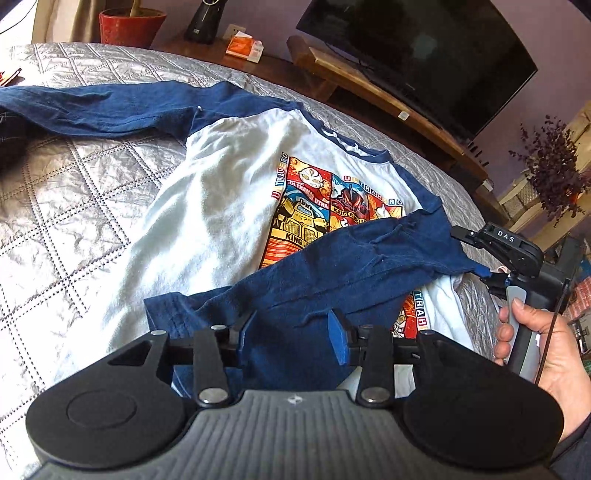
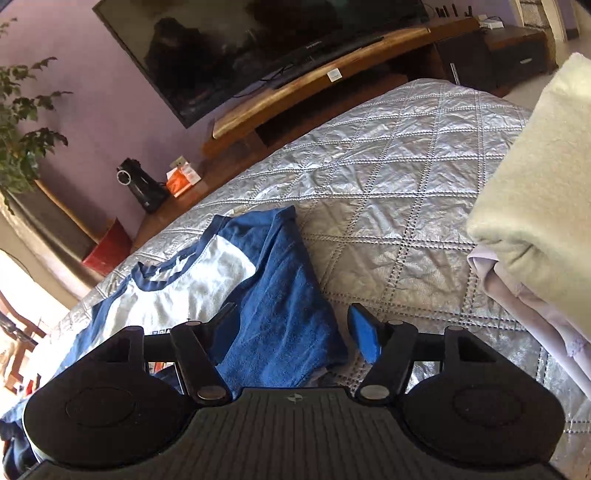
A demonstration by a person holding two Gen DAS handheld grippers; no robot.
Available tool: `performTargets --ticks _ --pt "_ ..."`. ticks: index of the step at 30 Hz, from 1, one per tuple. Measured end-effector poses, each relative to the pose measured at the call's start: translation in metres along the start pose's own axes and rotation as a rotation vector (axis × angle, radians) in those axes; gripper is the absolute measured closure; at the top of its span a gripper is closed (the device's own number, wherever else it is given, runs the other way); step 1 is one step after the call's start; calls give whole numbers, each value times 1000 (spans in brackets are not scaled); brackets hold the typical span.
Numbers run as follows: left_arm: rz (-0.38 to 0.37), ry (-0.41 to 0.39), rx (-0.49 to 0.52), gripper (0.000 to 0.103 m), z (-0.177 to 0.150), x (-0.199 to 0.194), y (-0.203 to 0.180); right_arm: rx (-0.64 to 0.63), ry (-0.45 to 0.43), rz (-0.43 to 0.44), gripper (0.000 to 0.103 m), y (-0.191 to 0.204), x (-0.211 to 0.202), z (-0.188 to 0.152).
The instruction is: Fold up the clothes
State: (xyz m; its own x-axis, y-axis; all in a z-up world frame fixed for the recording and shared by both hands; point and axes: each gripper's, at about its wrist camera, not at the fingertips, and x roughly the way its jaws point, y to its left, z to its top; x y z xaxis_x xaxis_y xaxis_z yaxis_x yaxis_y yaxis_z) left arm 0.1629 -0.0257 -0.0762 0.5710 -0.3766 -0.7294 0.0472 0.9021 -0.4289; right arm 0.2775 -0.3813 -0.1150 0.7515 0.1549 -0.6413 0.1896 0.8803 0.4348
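Observation:
A white shirt (image 1: 207, 206) with navy raglan sleeves and a colourful hero print lies face up on the silver quilted bedspread (image 1: 74, 206). One navy sleeve (image 1: 92, 107) stretches away to the far left. The other sleeve (image 1: 332, 266) is folded across the chest, its cuff close to my left gripper (image 1: 292, 336). That gripper stands open above the cuff end, pads apart, with flat cloth beneath the gap. A hand holds my right gripper (image 1: 469, 253) at the sleeve's shoulder fold. In the right wrist view the right gripper (image 2: 295, 328) is open around the folded navy shoulder (image 2: 280, 295).
A cream towel (image 2: 535, 177) on lilac cloth (image 2: 517, 295) is stacked at the bed's right side. A dark garment (image 1: 11, 144) lies at the left edge. Beyond the bed stand a wooden TV bench (image 1: 369, 85), a television (image 1: 417, 55), a red pot (image 1: 129, 26) and a plant (image 1: 550, 173).

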Motion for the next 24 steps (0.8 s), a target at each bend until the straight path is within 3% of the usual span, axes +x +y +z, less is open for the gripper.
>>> performTargets --ticks 1,3,4,9,15,19,21,24 --pt "-11 5 18 66 -2 0 -5 -23 0 -12 48 2 1 -1" --pt "-22 10 58 65 -6 0 -14 -53 0 -23 96 3 1 -2" --pt "-26 11 78 65 -7 0 -19 -68 -1 -29 97 3 1 -3" --pt "-41 41 123 64 -16 6 -29 -228 -118 -170 97 18 -18 3" --pt "-31 50 135 64 -22 9 -25 -302 -120 -229 91 19 -17 -1" --pt "-22 55 139 63 -21 6 -24 -115 -211 -100 76 2 -48 15" --pt "-20 53 131 62 -22 2 -21 -100 -242 -77 67 -1 -65 19" --pt "-13 37 119 59 -24 -9 -15 -80 -170 -31 45 -5 -72 12"
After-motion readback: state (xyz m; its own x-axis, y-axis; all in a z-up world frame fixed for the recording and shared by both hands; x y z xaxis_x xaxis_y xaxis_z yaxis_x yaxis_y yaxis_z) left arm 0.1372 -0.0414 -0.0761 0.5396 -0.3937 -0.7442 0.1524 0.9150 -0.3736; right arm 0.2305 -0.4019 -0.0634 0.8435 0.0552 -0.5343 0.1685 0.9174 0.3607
